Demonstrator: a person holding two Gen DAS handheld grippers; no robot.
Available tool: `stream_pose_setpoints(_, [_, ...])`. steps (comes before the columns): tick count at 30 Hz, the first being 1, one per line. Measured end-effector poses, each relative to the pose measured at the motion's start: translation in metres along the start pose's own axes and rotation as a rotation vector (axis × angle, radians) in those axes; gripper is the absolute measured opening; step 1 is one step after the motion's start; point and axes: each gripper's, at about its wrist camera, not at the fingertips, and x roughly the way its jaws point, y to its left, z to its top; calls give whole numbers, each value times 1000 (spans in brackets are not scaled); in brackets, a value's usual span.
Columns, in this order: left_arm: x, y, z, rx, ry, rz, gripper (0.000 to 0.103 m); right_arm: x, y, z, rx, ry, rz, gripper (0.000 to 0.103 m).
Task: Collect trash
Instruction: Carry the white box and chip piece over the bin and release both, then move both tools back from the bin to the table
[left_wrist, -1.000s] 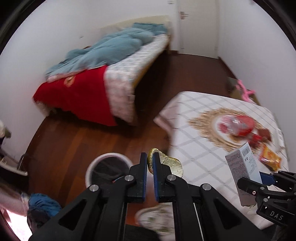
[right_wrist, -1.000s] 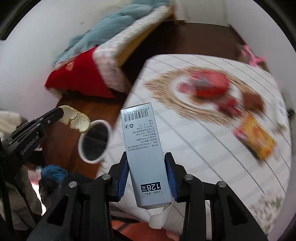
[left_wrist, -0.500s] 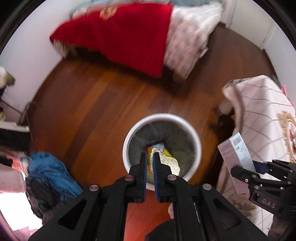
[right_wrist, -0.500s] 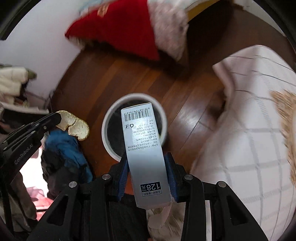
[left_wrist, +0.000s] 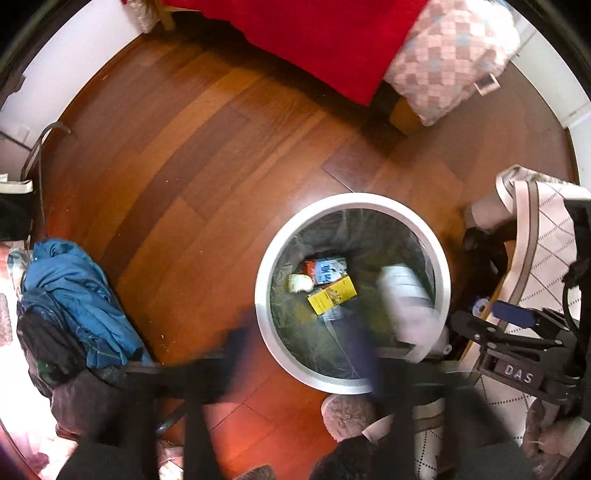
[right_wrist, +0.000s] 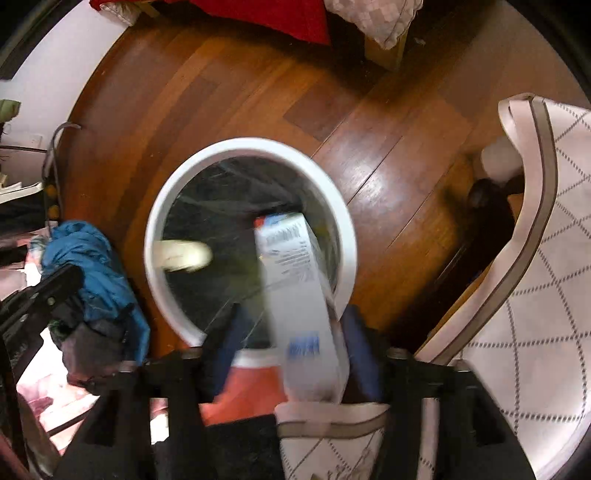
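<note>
Trash bin (right_wrist: 251, 147) below both downturned grippers.

A glossy reddish-brown wooden plank floor (left_wrist: 207, 155) is carrying a round white plastic waste bin (left_wrist: 352, 201) lined with a clear bag. A crumpled blue cloth heap (left_wrist: 74, 295) is lying near it, and a red-covered bed (left_wrist: 317, 40) is standing well apart.
</note>
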Motion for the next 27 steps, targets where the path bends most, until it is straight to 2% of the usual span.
stream_pose_setpoints(1, [-2, 3, -3, -12, -18, 5, 102, 1, -2, 4, -6, -8, -15, 72])
stream_pose_setpoints(2, [-3, 5, -2, -13, -27, 14, 102, 0, -2, 4, -13, -22, -35, 80])
stream_pose_setpoints(6, [-4, 8, -13, -18, -41, 58, 102, -5, -5, -7, -42, -84, -106, 94])
stream_pose_setpoints(7, [-5, 9, -14, -19, -46, 57, 102, -6, -9, -11, -37, -88, -108, 103])
stream_pose_setpoints(15, [-35, -2, -47, 8, -137, 81, 103, -34, -15, -47, 0, -152, -102, 103])
stream_pose_setpoints(27, [-106, -13, -86, 31, -271, 59, 103, -106, -4, -105, 0, -296, -63, 103])
